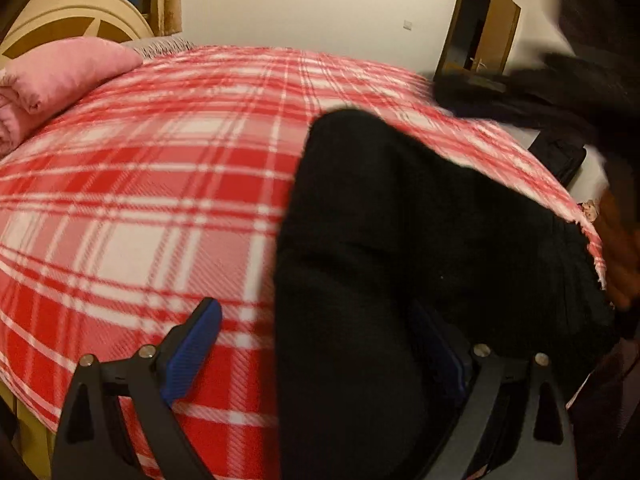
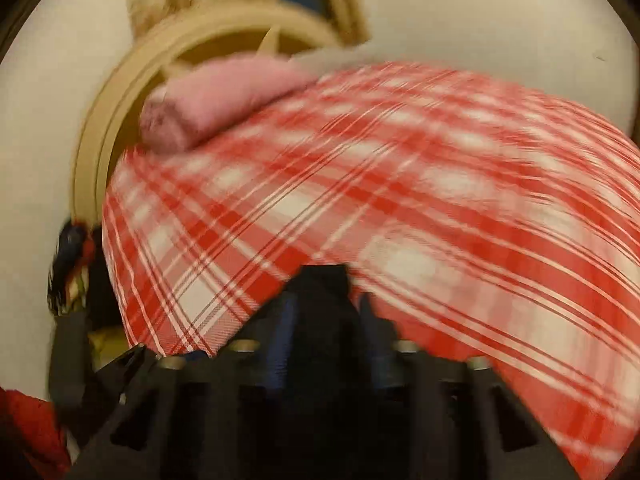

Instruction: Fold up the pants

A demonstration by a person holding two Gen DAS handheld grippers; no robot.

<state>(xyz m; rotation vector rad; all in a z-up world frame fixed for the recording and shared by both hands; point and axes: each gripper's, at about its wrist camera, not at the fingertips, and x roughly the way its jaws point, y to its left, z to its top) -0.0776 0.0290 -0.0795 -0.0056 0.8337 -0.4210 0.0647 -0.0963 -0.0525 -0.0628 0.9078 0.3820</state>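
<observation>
Pillow (image 1: 60,76): pink, at the head end of the bed, against the cream headboard (image 1: 76,12).
Bed cover (image 1: 160,184): red-and-white plaid, spread over the whole bed.
Left gripper (image 1: 316,344): fingers spread wide. The left blue pad (image 1: 192,352) lies bare over the cover; the right pad is partly hidden behind black cloth. The cloth sits between the fingers, not pinched.
Pants (image 1: 400,240): black, lying on the right side of the bed near its edge, running from the left gripper up toward the far side.
Door (image 1: 480,28): brown, ajar, in the far wall at right.
Right gripper (image 2: 324,316): fingers drawn close together on a strip of black cloth (image 2: 324,280), apparently the pants; view is blurred. It is over the plaid cover.
</observation>
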